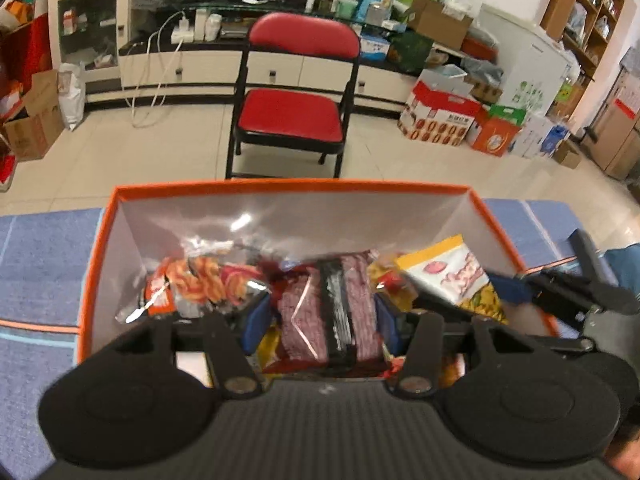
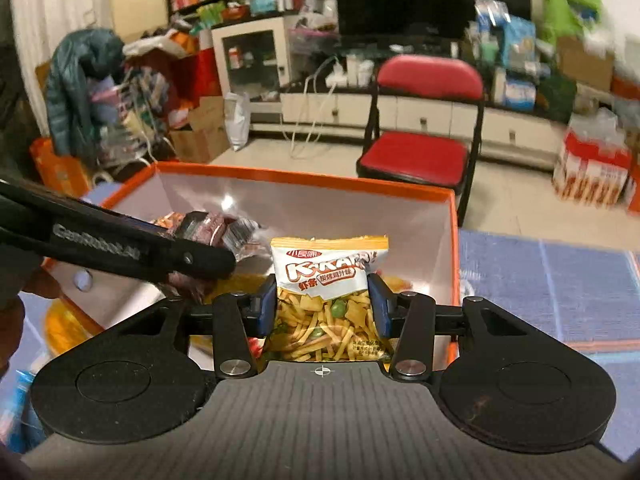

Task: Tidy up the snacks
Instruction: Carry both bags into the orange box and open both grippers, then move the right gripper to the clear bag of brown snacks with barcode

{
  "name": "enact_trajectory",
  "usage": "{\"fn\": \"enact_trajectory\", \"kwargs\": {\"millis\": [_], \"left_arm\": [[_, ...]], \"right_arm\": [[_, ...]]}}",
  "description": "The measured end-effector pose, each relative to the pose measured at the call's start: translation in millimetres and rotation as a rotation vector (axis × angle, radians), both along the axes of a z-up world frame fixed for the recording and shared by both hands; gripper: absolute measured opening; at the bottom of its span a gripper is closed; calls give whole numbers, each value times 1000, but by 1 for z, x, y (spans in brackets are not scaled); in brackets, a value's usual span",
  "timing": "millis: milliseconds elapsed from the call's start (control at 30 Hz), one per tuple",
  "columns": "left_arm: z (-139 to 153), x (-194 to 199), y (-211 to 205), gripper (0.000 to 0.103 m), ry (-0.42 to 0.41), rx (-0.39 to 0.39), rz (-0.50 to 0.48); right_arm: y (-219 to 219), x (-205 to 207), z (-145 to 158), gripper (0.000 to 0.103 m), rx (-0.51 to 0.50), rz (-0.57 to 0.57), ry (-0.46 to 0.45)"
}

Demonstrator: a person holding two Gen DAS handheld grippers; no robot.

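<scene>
Right wrist view: a yellow-and-white snack bag (image 2: pixel 328 300) stands upright between the right gripper (image 2: pixel 322 306) pads, which press its two sides.
Right tongs: clenched on the snack bag, held over the near right part of the box.
Left wrist view: a dark red packet (image 1: pixel 326 312) with a black stripe lies lengthwise between the left gripper (image 1: pixel 318 320) pads.
Left tongs: spread wide; the blue pads stand at the packet's sides, and a firm press cannot be told, so they read as released.
Box: an orange box (image 1: pixel 280 189) with white inner walls sits on a blue cloth (image 1: pixel 40 264); both grippers hang above its opening.
Box contents: an orange twisted-snack bag (image 1: pixel 196 284) at the left, the dark red packet in the middle, the yellow-and-white snack bag at the right, other wrappers beneath.
Other tool: in the right wrist view the left gripper reaches in from the left over the box.
Beyond the box: a red folding chair (image 1: pixel 296 112) on a tiled floor, and farther off a low cabinet (image 1: pixel 200 68) with cartons (image 1: pixel 440 116) stacked to the right.
</scene>
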State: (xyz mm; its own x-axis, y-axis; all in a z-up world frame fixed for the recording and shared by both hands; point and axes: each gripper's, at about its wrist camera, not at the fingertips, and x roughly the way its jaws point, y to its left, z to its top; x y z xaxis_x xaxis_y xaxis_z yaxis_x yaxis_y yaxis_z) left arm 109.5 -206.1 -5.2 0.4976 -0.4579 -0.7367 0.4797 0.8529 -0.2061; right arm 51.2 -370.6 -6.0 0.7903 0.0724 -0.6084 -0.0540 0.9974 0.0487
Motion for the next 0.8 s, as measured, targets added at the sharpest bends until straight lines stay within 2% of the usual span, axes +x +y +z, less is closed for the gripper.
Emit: {"fn": "enact_trajectory", "kwargs": {"millis": [67,100,200,333,600,800], "left_arm": [[0,-3,2,95,-23,18,24],[2,-7,4,96,-56,17,32],[15,-23,12,96,-81,-9,25],[33,-54,23,96,-135,-17,25],[61,-122,42,96,-165,-60,16],[60,-159,57,97,-162,-24,37]], "right_arm": [[3,4,-1,44,-10,3,-1],[3,3,0,55,0,1,-8],[4,-11,9,57,17,-9,-38],[3,-52,26,74,66,-33,-82],[6,-147,37,82,137,-74,-101],[7,-187,8,84,234,-106,-73]]}}
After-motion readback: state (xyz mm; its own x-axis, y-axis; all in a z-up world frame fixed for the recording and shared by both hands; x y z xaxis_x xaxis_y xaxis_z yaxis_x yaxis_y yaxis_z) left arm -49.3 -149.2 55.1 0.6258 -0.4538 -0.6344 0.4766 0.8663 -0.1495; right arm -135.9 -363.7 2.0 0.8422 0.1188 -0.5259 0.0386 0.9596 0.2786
